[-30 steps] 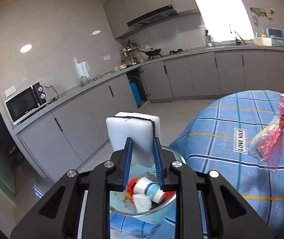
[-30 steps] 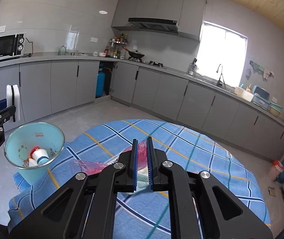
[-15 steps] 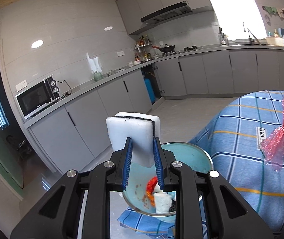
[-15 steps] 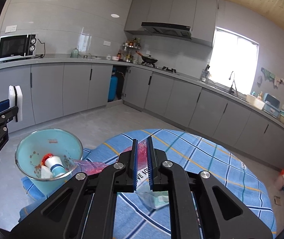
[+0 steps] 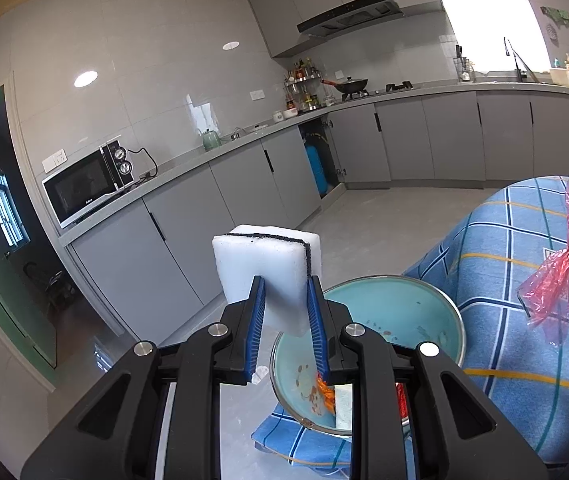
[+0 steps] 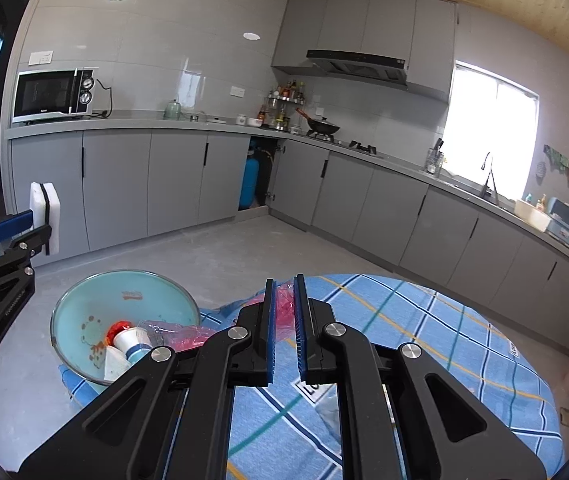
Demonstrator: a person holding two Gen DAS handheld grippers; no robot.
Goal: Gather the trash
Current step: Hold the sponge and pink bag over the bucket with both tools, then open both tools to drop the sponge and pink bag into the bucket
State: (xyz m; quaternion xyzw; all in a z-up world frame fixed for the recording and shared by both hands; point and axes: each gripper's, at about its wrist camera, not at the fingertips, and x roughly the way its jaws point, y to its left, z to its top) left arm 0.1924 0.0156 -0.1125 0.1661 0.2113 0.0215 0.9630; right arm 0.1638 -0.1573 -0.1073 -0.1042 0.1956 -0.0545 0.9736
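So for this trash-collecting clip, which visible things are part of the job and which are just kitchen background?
Job:
- red plastic wrapper in right gripper
- teal bin
- white sponge in left gripper

Background:
- microwave
- wok
- blue gas cylinder

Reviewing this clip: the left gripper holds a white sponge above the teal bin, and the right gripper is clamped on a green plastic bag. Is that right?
Not quite. The bag is red, not green: the right wrist view shows the red plastic bag pinched in the right gripper. The rest holds: the left gripper holds the white sponge above the teal bin.
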